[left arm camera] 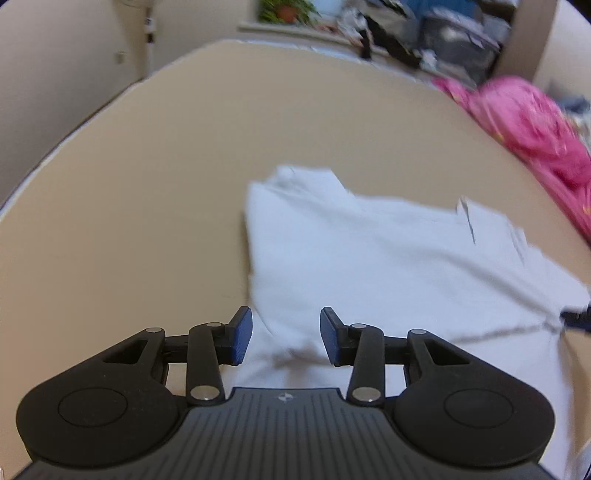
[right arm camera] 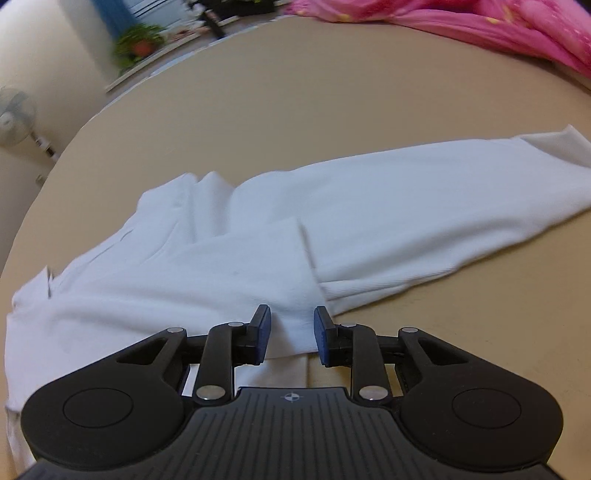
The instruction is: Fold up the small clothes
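Observation:
A white garment lies partly folded on the tan table. My left gripper hovers over its near left edge, open, with cloth below the gap and nothing pinched. In the right wrist view the same garment stretches from lower left to upper right, with a folded flap on top. My right gripper stands open at the flap's near corner. That corner lies between the blue pads, which do not press on it. A dark blurred tip at the garment's right edge may be the right gripper.
A pink cloth pile lies along the table's far right side, also seen as pink fabric. A potted plant and clutter sit beyond the far edge. A standing fan is off the table at left.

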The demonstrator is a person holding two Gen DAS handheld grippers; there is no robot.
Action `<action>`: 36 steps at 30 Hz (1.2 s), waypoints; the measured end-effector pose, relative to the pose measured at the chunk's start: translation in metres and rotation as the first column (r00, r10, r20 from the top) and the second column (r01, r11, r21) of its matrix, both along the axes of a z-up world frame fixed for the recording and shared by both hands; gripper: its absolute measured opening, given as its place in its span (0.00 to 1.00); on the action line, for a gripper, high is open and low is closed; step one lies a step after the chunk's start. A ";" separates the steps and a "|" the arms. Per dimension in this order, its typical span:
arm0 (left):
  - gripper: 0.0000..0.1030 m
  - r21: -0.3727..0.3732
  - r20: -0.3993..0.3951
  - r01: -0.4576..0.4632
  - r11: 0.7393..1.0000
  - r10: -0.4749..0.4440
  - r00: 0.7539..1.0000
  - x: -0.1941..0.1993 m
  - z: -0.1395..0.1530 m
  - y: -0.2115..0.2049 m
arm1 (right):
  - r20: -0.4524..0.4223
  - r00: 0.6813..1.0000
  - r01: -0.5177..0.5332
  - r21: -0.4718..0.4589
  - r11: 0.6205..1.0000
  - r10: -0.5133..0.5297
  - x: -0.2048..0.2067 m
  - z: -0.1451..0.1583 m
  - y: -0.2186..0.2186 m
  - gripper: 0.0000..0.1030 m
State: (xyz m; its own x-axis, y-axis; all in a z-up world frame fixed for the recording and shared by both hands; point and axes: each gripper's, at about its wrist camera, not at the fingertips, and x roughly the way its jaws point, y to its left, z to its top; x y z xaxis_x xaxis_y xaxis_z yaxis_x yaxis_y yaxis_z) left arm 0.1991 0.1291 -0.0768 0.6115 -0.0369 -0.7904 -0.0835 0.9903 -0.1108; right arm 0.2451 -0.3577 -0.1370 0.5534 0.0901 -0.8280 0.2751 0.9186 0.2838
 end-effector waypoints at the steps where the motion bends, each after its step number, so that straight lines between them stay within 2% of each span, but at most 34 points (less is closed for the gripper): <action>1: 0.44 0.039 -0.039 0.002 0.999 -0.001 0.999 0.002 -0.009 -0.003 | 0.001 1.000 0.008 0.002 1.000 -0.008 0.001 0.002 -0.001 0.26; 3: 0.56 0.126 -0.153 0.001 0.992 0.019 0.988 0.009 -0.030 -0.005 | 0.024 0.999 0.030 0.009 1.000 -0.030 0.000 0.009 -0.005 0.26; 4: 0.62 0.120 -0.181 -0.023 0.992 0.045 0.982 0.010 -0.034 0.000 | 0.060 0.997 0.045 0.016 0.999 -0.046 -0.007 0.013 -0.010 0.26; 6: 0.59 0.082 -0.147 -0.043 0.996 0.055 0.988 0.010 -0.025 0.003 | 0.136 0.990 0.042 0.039 0.998 -0.047 -0.009 0.023 -0.014 0.27; 9: 0.59 0.055 -0.059 -0.059 0.997 0.063 0.996 0.007 -0.009 0.004 | 0.179 0.984 -0.016 0.073 0.997 0.003 -0.005 0.025 -0.012 0.28; 11: 0.59 0.031 -0.044 -0.069 0.997 0.071 0.997 0.009 -0.007 0.006 | 0.144 0.988 -0.064 0.081 0.995 0.052 -0.001 0.012 -0.007 0.30; 12: 0.59 0.046 -0.065 -0.074 0.996 0.077 0.995 0.011 -0.011 0.007 | 0.096 0.993 -0.072 0.049 0.996 0.067 0.004 0.003 -0.004 0.30; 13: 0.59 0.087 -0.110 -0.077 0.993 0.086 0.990 0.015 -0.020 0.007 | 0.033 0.997 -0.074 0.005 0.997 0.074 0.009 -0.007 -0.003 0.31; 14: 0.66 0.121 -0.161 -0.074 0.990 0.093 0.982 0.017 -0.030 0.007 | -0.028 0.997 -0.067 -0.036 0.997 0.066 0.015 -0.017 -0.003 0.39; 16: 0.65 0.117 -0.151 -0.090 0.989 0.107 0.983 0.016 -0.027 0.007 | -0.025 0.999 -0.024 0.014 1.000 0.025 0.020 -0.022 -0.012 0.40; 17: 0.61 0.124 -0.121 -0.088 0.988 0.103 0.987 0.015 -0.022 0.005 | -0.010 1.000 0.007 0.038 0.999 -0.007 0.021 -0.017 -0.017 0.40; 20: 0.59 0.090 -0.013 -0.079 0.993 0.081 0.997 0.010 -0.003 0.001 | 0.074 0.996 0.043 0.008 0.999 -0.043 0.019 0.000 -0.027 0.41; 21: 0.59 0.093 -0.014 -0.065 0.994 0.066 0.998 0.012 -0.004 -0.002 | 0.102 0.993 0.053 0.007 0.999 -0.053 0.019 0.005 -0.031 0.41; 22: 0.60 0.123 -0.056 -0.053 0.991 0.060 0.997 0.015 -0.011 -0.005 | 0.125 0.990 0.072 0.005 0.997 -0.072 0.019 0.007 -0.037 0.41; 23: 0.66 0.168 -0.129 -0.041 0.985 0.063 0.990 0.019 -0.024 -0.005 | 0.136 0.987 0.091 0.002 0.996 -0.091 0.019 0.008 -0.043 0.41; 24: 0.69 0.176 -0.177 -0.034 0.984 0.066 0.982 0.021 -0.035 -0.004 | 0.141 0.984 0.114 -0.003 0.993 -0.112 0.020 0.007 -0.050 0.41; 26: 0.64 0.165 -0.133 -0.053 0.985 0.075 0.988 0.020 -0.024 -0.003 | 0.142 0.976 0.168 -0.012 0.986 -0.165 0.020 0.005 -0.068 0.41; 28: 0.64 0.122 -0.035 -0.070 0.990 0.075 0.997 0.015 -0.006 -0.001 | 0.145 0.964 0.228 -0.008 0.974 -0.224 0.018 0.001 -0.092 0.41; 30: 0.64 0.084 0.001 -0.074 0.994 0.074 0.997 0.014 -0.001 0.002 | 0.152 0.949 0.280 -0.003 0.960 -0.277 0.005 -0.004 -0.119 0.41; 31: 0.64 0.104 -0.036 -0.064 0.992 0.068 0.997 0.019 -0.007 -0.002 | 0.155 0.939 0.312 -0.001 0.950 -0.308 0.001 -0.006 -0.135 0.41; 33: 0.71 0.186 -0.185 -0.013 0.982 0.048 0.981 0.030 -0.036 -0.009 | 0.159 0.918 0.367 0.011 0.930 -0.364 0.001 -0.015 -0.159 0.41; 34: 0.74 0.198 -0.176 -0.022 0.980 0.058 0.983 0.030 -0.037 -0.009 | 0.159 0.904 0.398 0.025 0.917 -0.397 -0.003 -0.020 -0.175 0.41; 36: 0.74 0.189 -0.135 -0.014 0.982 0.040 0.990 0.032 -0.029 -0.012 | 0.156 0.873 0.461 0.051 0.886 -0.463 -0.005 -0.030 -0.200 0.41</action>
State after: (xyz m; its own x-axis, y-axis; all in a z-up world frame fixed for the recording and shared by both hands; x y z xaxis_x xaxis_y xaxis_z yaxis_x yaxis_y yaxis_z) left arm 0.2311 0.1168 -0.1056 0.4954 0.1346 -0.8582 -0.1123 0.9896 0.0904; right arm 0.2401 -0.5579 -0.1671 0.6584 -0.1988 -0.7259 0.6175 0.6941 0.3701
